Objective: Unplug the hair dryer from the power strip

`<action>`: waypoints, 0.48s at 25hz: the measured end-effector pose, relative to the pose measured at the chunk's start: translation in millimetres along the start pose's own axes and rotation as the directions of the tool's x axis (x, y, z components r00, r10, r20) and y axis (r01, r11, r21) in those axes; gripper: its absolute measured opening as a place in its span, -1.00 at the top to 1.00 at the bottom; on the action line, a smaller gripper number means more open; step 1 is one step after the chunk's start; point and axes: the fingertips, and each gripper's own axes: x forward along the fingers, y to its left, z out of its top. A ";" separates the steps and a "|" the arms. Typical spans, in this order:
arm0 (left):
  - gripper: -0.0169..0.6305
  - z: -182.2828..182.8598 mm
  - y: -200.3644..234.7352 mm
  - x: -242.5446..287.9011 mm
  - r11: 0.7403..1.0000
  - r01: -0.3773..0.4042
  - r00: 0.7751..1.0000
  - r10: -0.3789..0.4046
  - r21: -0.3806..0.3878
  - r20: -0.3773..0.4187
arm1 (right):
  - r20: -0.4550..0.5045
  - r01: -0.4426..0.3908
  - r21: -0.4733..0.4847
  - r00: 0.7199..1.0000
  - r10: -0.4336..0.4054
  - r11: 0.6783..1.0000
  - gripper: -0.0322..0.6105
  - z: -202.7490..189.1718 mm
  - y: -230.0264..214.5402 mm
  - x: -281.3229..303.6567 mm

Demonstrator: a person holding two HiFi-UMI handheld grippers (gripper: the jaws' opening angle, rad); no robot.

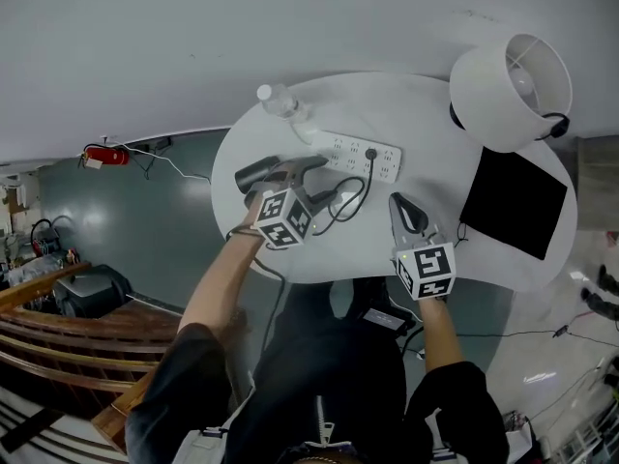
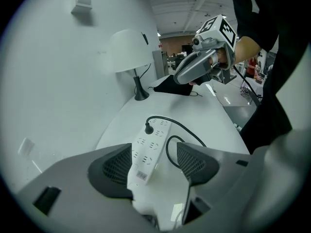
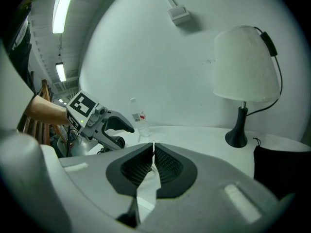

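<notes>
The left gripper (image 2: 153, 165) is released. Its jaws stand apart, and in the left gripper view the near end of the power strip (image 2: 148, 152) shows between them with neither pad pressing on it. The right gripper (image 3: 152, 161) is clenched, jaws together with nothing between them.

In the head view the left gripper (image 1: 306, 167) is over the left part of the round white table (image 1: 324, 254), just beside the dark hair dryer (image 1: 256, 175), which lies close to the table's left rim. The right gripper (image 1: 404, 206) is over a bare stretch near the front edge, well apart from the left one.

The power strip (image 1: 358, 153) lies across the middle of the table, with one black plug (image 1: 370, 154) seated in it toward its far end. From the plug (image 2: 149, 128) a black cord (image 2: 181, 129) loops over the tabletop beside the strip, between the two grippers.

Behind the strip, near the wall, stands a clear bottle (image 1: 280, 101). A white lamp (image 1: 508, 80) fills the right rear of the table, and a black cloth (image 1: 513, 201) covers the surface in front of it up to the right rim. Open tabletop remains between the strip and the cloth, and along the front edge.
</notes>
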 end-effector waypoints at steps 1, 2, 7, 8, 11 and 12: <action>0.06 -1.2 1.2 4.2 1.000 0.012 1.000 -0.012 0.011 0.001 | -0.003 0.003 0.004 1.000 -0.003 1.000 0.88 -1.5 -0.5 2.8; 0.01 -2.5 2.5 8.0 0.999 0.023 1.000 -0.023 0.025 0.002 | -0.004 0.007 0.009 1.000 -0.007 1.000 0.88 -2.9 -0.8 4.9; -0.30 -7.3 14.3 27.3 0.993 0.046 0.999 -0.044 0.107 -0.025 | -0.007 0.040 0.053 0.999 -0.040 0.998 0.88 -11.4 -6.5 7.5; -0.31 -8.1 16.7 32.4 0.991 0.058 0.998 -0.053 0.123 -0.040 | -0.009 0.048 0.064 0.999 -0.047 0.997 0.88 -13.8 -8.2 7.6; -0.33 -6.2 20.0 48.0 0.980 0.102 0.993 -0.090 0.172 -0.080 | -0.013 0.062 0.092 0.998 -0.062 0.994 0.88 -19.4 -12.2 7.3; -0.33 -7.1 19.0 53.7 0.975 0.121 0.990 -0.105 0.188 -0.094 | -0.015 0.066 0.100 0.998 -0.065 0.993 0.88 -20.8 -13.0 7.1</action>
